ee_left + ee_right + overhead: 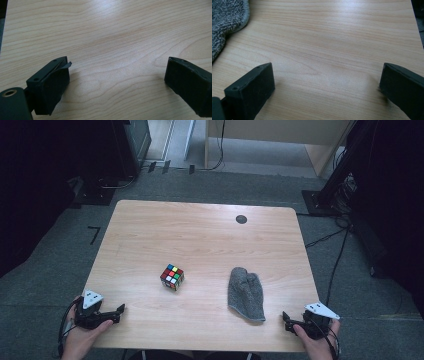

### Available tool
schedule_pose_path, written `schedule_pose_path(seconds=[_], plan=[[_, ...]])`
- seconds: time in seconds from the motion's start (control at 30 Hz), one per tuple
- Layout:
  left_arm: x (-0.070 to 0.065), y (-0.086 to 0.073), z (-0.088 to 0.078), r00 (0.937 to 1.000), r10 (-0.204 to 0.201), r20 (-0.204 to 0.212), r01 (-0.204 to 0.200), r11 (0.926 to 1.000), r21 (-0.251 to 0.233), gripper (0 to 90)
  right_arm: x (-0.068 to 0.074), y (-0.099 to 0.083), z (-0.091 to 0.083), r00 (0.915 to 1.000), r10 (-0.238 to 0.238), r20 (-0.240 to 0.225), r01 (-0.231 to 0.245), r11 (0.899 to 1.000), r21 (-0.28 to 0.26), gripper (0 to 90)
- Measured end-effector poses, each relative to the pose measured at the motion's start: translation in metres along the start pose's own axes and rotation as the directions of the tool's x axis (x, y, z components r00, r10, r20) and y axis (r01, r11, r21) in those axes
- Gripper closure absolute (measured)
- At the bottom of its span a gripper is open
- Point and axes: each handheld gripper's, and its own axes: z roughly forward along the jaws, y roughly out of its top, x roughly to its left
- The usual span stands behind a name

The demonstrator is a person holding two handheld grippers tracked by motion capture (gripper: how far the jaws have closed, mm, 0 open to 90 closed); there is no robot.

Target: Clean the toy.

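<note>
A colourful puzzle cube (172, 277) sits a little left of the middle of the wooden table (200, 230). A grey folded cloth (246, 292) lies to its right, and a corner of this cloth (224, 20) shows at the top left of the right gripper view. My left gripper (120, 309) rests at the table's front left corner, a good way short of the cube. It is open (117, 75), with bare wood between its jaws. My right gripper (286, 319) sits at the front right corner, just right of the cloth. It is open (327, 80) and holds nothing.
A small black round cap (241, 219) is set into the table near its far edge. Grey carpet surrounds the table, with cables (335, 260) on the right. Dark equipment stands (345, 175) and a wooden cabinet (280, 132) lie beyond.
</note>
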Motion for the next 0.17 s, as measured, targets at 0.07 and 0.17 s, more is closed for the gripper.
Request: schedule_pose_path(seconds=[0.07, 0.17], plan=[[0.0, 0.0, 0.0001, 1.0, 0.0, 0.001, 0.0, 1.0, 0.0, 6.1, 0.0, -0.0001, 0.0, 1.0, 0.0, 0.0, 0.0, 1.0, -0.001, 0.0], [0.0002, 0.0003, 0.0003, 1.0, 0.002, 0.002, -0.002, 1.0, 0.0, 6.1, -0.0001, -0.0002, -0.0001, 1.0, 0.0, -0.001, 0.0, 1.0, -0.001, 0.0]])
